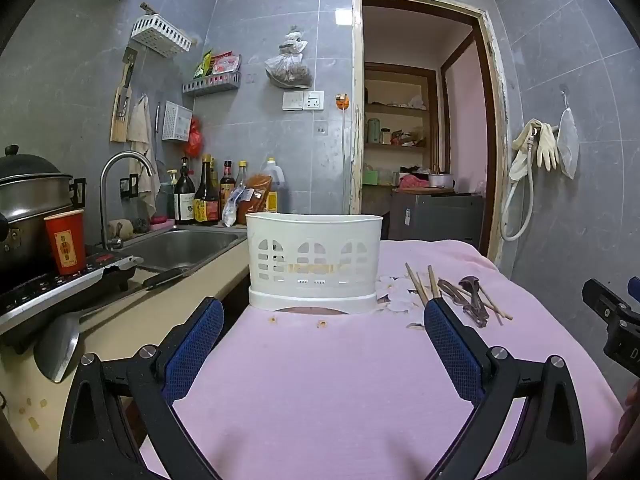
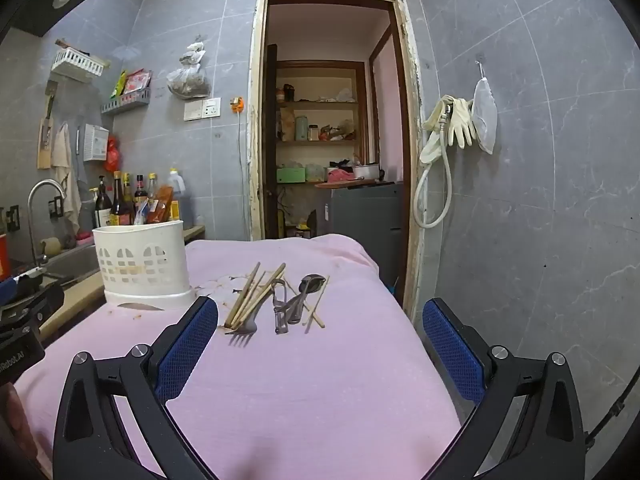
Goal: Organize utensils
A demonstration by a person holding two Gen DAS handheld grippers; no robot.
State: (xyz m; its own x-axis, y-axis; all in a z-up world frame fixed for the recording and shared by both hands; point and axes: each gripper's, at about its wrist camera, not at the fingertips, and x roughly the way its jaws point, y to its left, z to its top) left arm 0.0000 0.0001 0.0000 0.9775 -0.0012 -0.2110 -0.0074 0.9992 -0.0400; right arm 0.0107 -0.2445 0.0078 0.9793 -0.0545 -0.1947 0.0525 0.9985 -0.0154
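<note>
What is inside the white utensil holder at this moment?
Through the slots of the white utensil holder nothing shows, and nothing rises above its rim. Its floor is hidden by the solid lower wall. The chopsticks, fork and spoons lie on the pink cloth.

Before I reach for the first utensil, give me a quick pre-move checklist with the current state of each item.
1. Right gripper jaws open, nothing between them: ok.
2. Left gripper jaws open, nothing held: ok.
3. White caddy upright on the pink cloth: ok.
4. Caddy has room inside: cannot tell, its interior is hidden from both views.
5. Utensils within sight of the right gripper: ok; chopsticks, fork and spoon lie in a loose pile ahead of it.
6. Single piece free to grasp: not ok, the chopsticks overlap the fork.
</note>
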